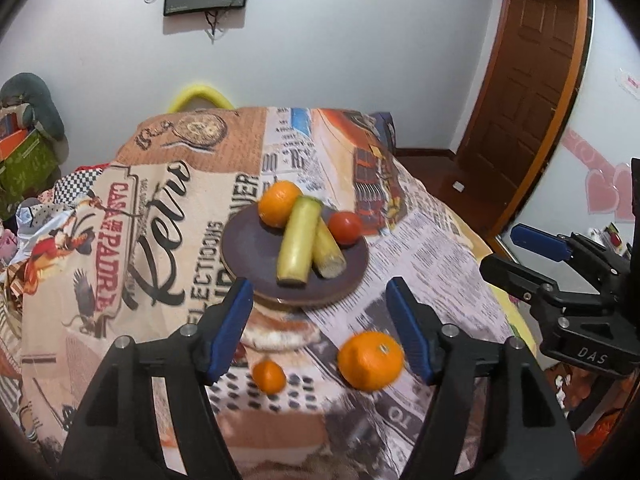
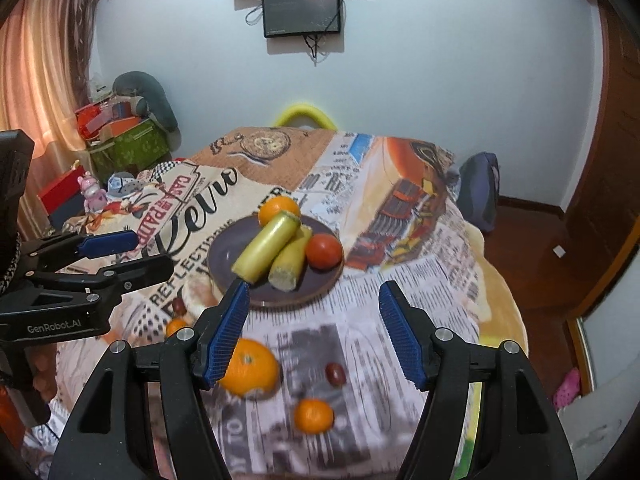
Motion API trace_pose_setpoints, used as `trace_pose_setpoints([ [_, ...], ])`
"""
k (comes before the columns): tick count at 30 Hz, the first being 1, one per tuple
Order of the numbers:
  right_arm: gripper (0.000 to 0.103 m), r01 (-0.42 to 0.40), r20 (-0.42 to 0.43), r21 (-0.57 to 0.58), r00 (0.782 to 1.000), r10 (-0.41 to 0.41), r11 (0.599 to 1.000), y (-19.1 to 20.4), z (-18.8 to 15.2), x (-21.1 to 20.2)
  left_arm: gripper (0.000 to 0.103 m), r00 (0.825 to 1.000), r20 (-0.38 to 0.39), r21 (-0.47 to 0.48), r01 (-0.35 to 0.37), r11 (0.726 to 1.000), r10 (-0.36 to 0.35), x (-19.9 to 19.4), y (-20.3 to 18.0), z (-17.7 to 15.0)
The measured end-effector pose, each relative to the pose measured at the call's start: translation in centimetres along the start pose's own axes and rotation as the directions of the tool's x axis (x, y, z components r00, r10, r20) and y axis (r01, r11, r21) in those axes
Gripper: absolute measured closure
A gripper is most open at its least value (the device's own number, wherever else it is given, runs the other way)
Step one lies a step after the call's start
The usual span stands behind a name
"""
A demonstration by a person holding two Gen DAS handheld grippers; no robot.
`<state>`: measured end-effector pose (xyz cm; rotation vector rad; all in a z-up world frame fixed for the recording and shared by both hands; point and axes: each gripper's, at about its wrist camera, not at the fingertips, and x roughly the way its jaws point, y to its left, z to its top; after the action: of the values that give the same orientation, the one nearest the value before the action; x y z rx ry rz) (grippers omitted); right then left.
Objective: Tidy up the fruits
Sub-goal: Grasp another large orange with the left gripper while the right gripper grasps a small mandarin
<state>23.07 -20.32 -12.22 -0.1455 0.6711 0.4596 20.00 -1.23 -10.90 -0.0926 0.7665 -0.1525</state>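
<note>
A dark round plate [image 1: 248, 240] [image 2: 224, 258] on the printed tablecloth holds an orange [image 1: 278, 203] [image 2: 278, 207], two pale yellow-green stalks [image 1: 298, 240] [image 2: 266, 252] and a tomato [image 1: 345, 227] [image 2: 324, 251]. On the cloth in front lie a big orange [image 1: 370, 360] [image 2: 252, 366], a small mandarin [image 1: 269, 377] [image 2: 176, 325], another mandarin [image 2: 314, 415] and a small dark red fruit [image 2: 335, 373]. My left gripper [image 1: 320, 328] is open and empty above the cloth near the plate. My right gripper [image 2: 314, 330] is open and empty above the loose fruits.
The table's right edge drops to a wooden floor by a brown door [image 1: 532, 80]. Boxes and clutter [image 2: 124, 140] stand at the left. A yellow chair back [image 2: 306, 114] is behind the table. A backpack [image 2: 478, 190] leans at the far right.
</note>
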Motion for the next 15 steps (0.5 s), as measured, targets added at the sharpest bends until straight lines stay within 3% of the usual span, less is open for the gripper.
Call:
trace_pose_setpoints([
  [4,0.039,0.013,-0.028,0.023,1.000,-0.012,1.000,-0.2,-1.5,-0.4,0.029,0.999,-0.032,0.027,0.014,1.000,-0.013,0.2,-1.4,-1.3],
  [15,0.039,0.015,-0.113,0.058,0.994,-0.008,0.998,-1.4,-4.7,0.6,0.029,0.985,-0.170,0.066,0.031,0.997,-0.019,4.8,-4.0,-4.9],
])
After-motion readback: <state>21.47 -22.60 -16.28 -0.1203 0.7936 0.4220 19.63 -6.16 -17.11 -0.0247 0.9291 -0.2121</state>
